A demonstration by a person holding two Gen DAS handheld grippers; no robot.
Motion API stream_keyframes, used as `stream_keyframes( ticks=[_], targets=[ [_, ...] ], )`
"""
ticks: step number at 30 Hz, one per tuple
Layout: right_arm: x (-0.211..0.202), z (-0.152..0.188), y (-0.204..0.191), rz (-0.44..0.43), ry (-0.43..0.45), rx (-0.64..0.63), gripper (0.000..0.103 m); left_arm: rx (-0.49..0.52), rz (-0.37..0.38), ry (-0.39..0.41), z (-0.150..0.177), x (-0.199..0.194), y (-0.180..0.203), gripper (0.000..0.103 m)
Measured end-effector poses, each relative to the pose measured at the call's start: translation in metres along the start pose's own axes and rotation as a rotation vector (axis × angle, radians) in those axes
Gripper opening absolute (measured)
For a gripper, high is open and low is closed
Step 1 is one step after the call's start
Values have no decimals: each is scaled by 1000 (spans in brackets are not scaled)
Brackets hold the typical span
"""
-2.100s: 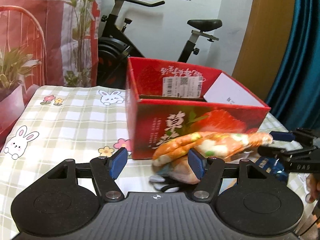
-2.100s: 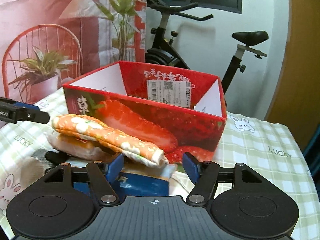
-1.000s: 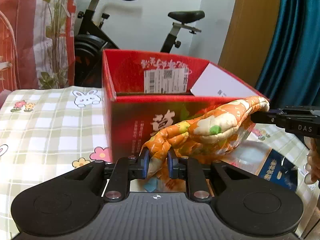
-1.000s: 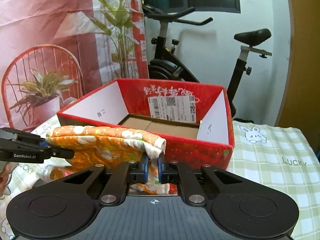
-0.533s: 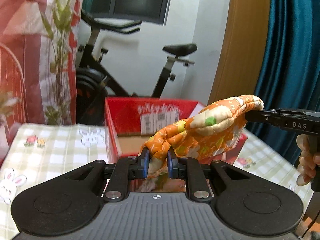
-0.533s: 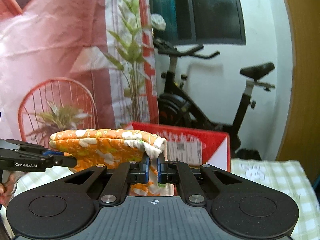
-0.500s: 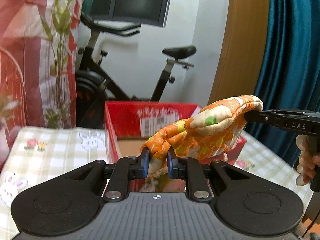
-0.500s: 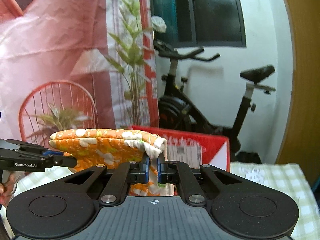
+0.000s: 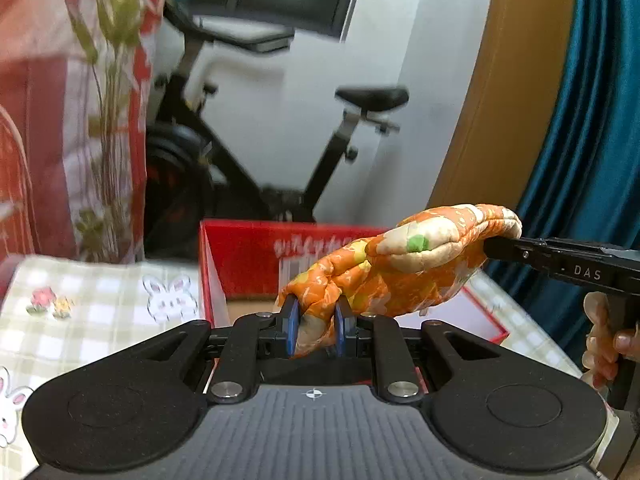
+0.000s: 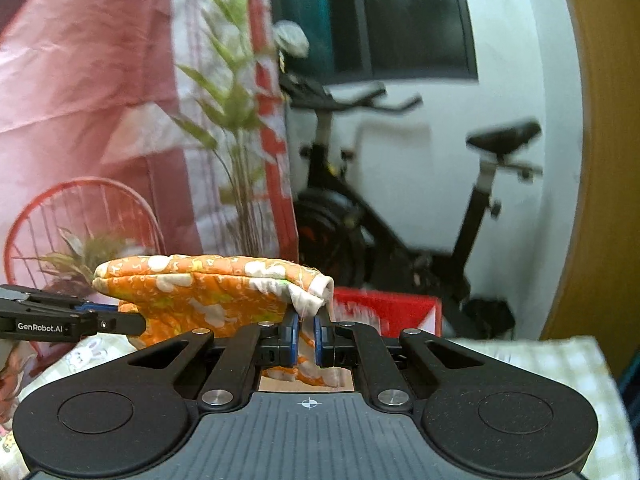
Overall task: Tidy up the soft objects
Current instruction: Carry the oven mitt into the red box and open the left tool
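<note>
Both grippers' fingers pinch orange mitt (image 9: 400, 276) ends; red box (image 9: 240, 256) blurred, partly hidden.

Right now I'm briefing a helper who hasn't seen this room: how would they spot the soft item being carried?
Find the red cardboard box on the checked bunny tablecloth. Above it hangs an orange quilted floral oven mitt, stretched between the left gripper and the right gripper, each shut on one end. It is the only padded orange fabric, and it is off the table.
</note>
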State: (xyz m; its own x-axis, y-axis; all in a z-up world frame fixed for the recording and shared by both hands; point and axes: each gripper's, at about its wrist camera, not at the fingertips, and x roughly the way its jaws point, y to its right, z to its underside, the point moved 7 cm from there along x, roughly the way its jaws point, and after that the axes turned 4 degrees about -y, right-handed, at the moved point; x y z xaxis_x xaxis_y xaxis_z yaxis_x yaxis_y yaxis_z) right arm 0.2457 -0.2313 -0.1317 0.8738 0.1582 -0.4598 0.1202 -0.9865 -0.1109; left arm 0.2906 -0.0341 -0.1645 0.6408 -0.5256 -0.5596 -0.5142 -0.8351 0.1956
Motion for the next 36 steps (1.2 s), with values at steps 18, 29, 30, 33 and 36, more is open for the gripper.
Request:
stream_keyframes(
  ticks=[18, 29, 30, 33, 36],
  targets=[
    [49, 49, 29, -35, -315, 139, 7, 17, 62, -266, 25, 48, -21, 20],
    [92, 57, 29, -3, -420, 174, 7, 43, 13, -310, 24, 67, -19, 31],
    [95, 57, 28, 2, -425, 164, 7, 42, 9, -307, 22, 67, -19, 40],
    [105, 55, 24, 17, -436, 126, 7, 43, -3, -286, 17, 67, -20, 49],
    [115, 54, 22, 40, -433, 77, 7, 56, -15, -265, 11, 67, -18, 53]
  ],
)
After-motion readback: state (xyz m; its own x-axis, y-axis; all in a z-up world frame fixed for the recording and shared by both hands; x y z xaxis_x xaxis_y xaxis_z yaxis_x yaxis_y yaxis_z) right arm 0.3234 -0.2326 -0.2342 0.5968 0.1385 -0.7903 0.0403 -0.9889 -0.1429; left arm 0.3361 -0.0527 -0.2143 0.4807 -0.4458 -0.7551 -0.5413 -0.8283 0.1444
